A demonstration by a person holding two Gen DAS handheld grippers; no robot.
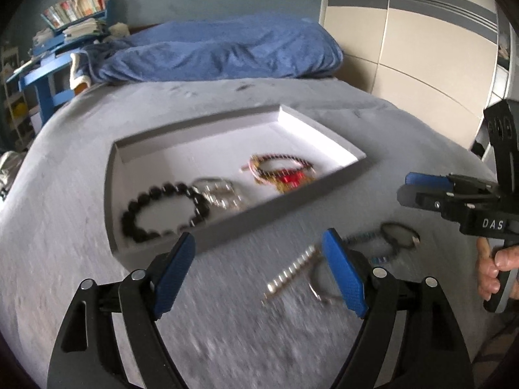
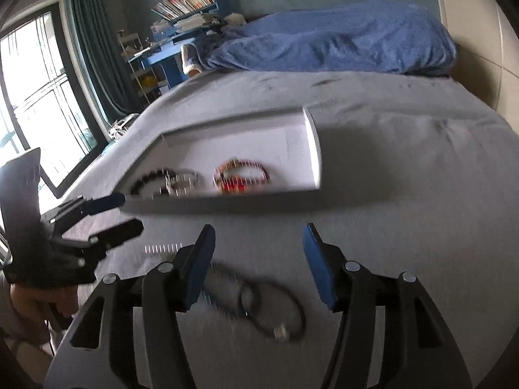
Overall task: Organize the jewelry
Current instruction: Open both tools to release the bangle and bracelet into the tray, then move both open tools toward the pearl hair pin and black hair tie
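Grey bedspread carries the tray (image 1: 227, 236), my landmark, with three bracelets already inside. On the near side of the tray's front wall lie two loose pieces: a silver bar bracelet (image 1: 290, 274) and a dark cord bracelet (image 2: 259, 301). My left hand-held gripper (image 1: 259, 267) gapes wide and empty, the silver piece just ahead, its long axis slanting toward the tray. My right hand-held gripper (image 2: 258, 264) is equally wide, directly over the cord piece. Each looks nearest its own.
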